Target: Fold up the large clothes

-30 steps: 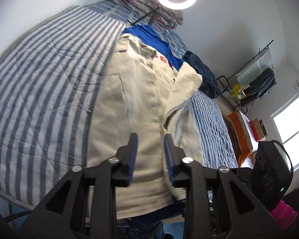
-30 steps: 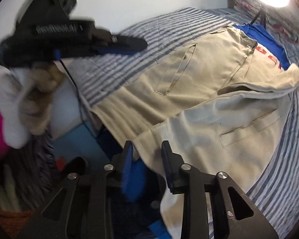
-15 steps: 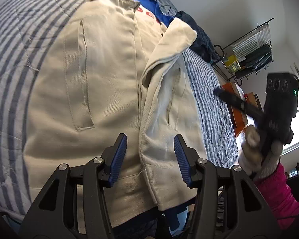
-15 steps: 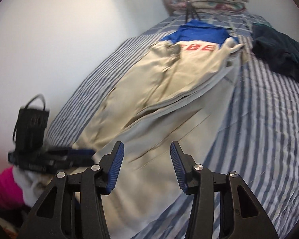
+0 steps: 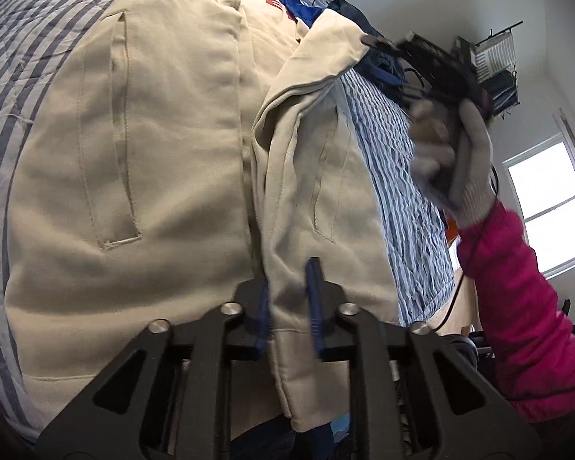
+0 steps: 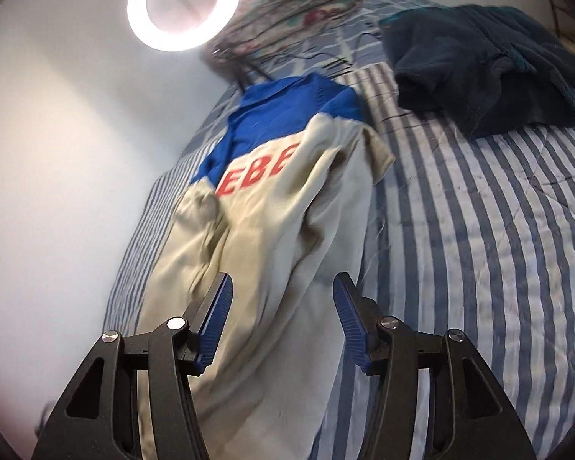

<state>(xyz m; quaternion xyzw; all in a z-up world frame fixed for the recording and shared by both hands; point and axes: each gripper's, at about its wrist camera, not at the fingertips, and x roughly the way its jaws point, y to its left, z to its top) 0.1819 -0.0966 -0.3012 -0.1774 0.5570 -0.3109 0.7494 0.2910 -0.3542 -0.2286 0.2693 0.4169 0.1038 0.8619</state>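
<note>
The beige jacket (image 5: 165,145) lies lengthwise on the striped bed (image 6: 479,230), its blue collar farthest from both claws. The left claw (image 5: 287,306) is pinched on the jacket's hem flap — nearer. The right claw (image 6: 281,318) hovers wide open, empty, above the jacket's right edge.

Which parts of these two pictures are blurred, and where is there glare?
Left wrist view: the white-gloved right hand with the right gripper is motion-blurred; the bright window is overexposed. Right wrist view: the glowing ring light glares; the beige jacket with red letters looks soft.
</note>
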